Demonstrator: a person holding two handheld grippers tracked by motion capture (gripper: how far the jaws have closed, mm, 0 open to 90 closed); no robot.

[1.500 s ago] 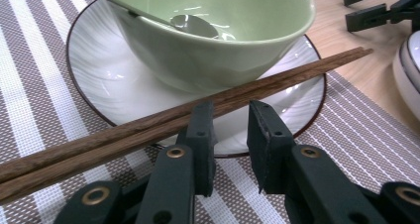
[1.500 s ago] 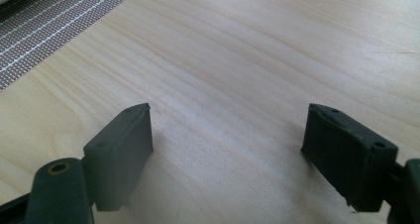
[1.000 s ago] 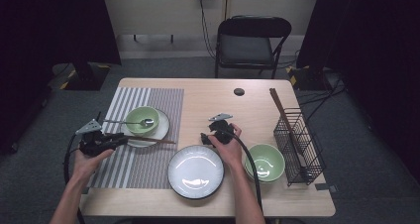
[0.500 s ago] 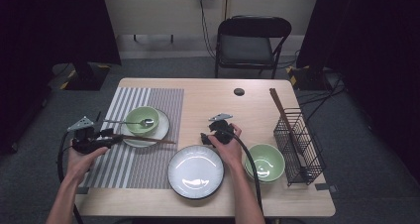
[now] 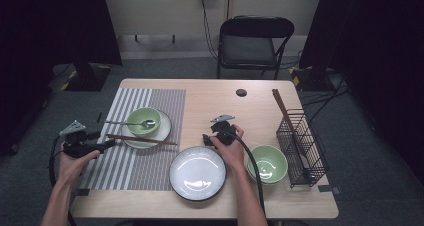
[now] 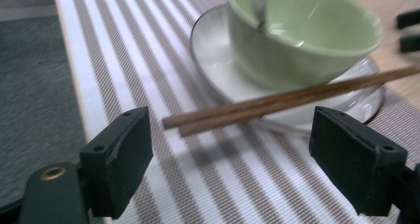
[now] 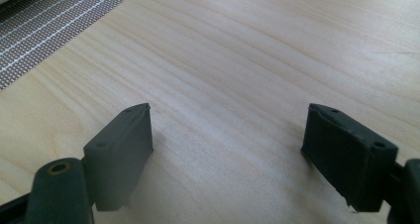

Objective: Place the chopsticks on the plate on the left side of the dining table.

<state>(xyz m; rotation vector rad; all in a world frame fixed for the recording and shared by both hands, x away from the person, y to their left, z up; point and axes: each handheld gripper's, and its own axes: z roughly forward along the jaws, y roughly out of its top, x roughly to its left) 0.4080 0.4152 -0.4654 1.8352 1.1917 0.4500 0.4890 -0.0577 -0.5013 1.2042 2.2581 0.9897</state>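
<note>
A pair of brown chopsticks [image 5: 141,139] lies across the near rim of a white saucer [image 5: 163,132] that carries a green bowl [image 5: 143,121] with a spoon [image 5: 128,122] resting in it, all on a striped mat [image 5: 125,158] at the left of the tabletop [image 5: 210,103]. The chopsticks' long axis runs roughly left to right across the tabletop, and their left tips overhang the mat just in front of the left gripper [image 5: 111,144]. In the left gripper view the tips [image 6: 173,126] point back toward the gap between the jaws but lie ahead of them, untouched; these jaws have just been opening and stand wide with nothing between them. The left hand [image 5: 75,161] is much the nearer to the chopsticks. The right gripper [image 5: 206,139] rests near the tabletop's middle, well apart from them, its jaws wide over bare wood. No brand, label or writing can be read anywhere.
</note>
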